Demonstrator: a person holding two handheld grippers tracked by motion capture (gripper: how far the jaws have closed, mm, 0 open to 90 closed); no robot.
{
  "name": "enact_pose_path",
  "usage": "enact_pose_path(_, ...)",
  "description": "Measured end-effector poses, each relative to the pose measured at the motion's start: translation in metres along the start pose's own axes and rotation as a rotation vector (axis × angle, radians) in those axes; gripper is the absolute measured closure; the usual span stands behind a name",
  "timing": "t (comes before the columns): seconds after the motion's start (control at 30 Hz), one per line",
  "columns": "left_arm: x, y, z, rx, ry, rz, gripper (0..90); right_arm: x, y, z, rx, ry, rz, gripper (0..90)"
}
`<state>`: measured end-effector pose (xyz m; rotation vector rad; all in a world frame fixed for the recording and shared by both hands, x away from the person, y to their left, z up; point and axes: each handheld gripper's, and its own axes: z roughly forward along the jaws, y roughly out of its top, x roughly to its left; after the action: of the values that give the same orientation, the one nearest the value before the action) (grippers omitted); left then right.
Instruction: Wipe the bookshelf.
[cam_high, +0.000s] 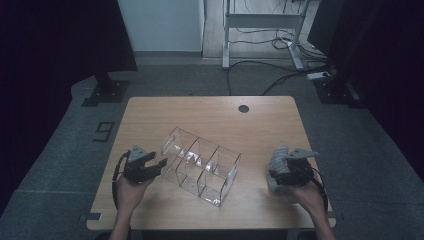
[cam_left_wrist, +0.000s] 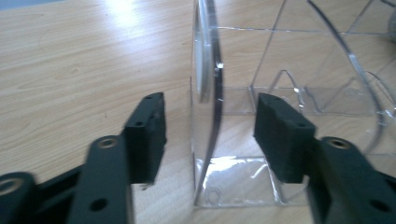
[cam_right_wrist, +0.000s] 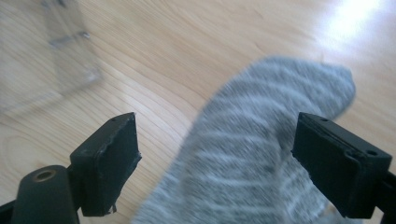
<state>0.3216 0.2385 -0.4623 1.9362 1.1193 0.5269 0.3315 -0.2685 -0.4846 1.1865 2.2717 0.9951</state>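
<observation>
Near the table's (cam_high: 150, 107) right front edge, my right gripper (cam_right_wrist: 215, 154) stands wide around the soft, light grey sock (cam_right_wrist: 261, 135), not pinching. I'd grab its thick middle fold. My left gripper (cam_left_wrist: 210, 135) straddles, untouching, the clear organizer's (cam_high: 200, 162) stiff, slippery end wall.

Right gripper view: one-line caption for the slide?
Right gripper open over a grey striped sock on the wooden table, pads off the fabric.

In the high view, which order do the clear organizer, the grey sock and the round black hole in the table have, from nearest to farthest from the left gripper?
From the left gripper:
1. Clear organizer: directly beside the gripper, at the table's middle.
2. Round black hole: near the far edge, past the organizer.
3. Grey sock: at the right side, under the right gripper.
</observation>
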Motion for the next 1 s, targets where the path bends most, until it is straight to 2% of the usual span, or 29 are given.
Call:
enact_pose_path(0.17, -0.009, 0.000, -0.015, -0.011, -0.003, 0.005, 37.5, 0.012, 0.008, -0.003, -0.034, 0.036, -0.048, 14.3)
enact_pose_path(0.3, -0.018, -0.001, -0.028, -0.020, -0.004, 0.024, 38.0, 0.022, 0.013, -0.002, -0.043, 0.077, -0.067, 15.1)
enact_pose_path(0.4, -0.028, -0.003, -0.035, -0.039, -0.021, 0.045, 40.0, 0.028, 0.017, 0.000, -0.047, 0.105, -0.091, 15.2)
enact_pose_path(0.47, -0.035, -0.003, -0.036, -0.042, -0.048, 0.058, 42.2, 0.033, 0.020, 0.002, -0.049, 0.135, -0.103, 15.1)
enact_pose_path(0.67, -0.056, -0.003, -0.025, -0.019, -0.081, 0.118, 46.0, 0.046, 0.026, 0.010, -0.036, 0.195, -0.143, 14.8)
enact_pose_path(0.7, -0.057, -0.004, -0.022, -0.015, -0.082, 0.123, 49.6, 0.047, 0.028, 0.011, -0.036, 0.201, -0.150, 14.8)
enact_pose_path(1.0, -0.061, -0.008, -0.003, 0.024, -0.095, 0.136, 62.0, 0.057, 0.049, 0.019, -0.086, 0.294, -0.184, 16.4)
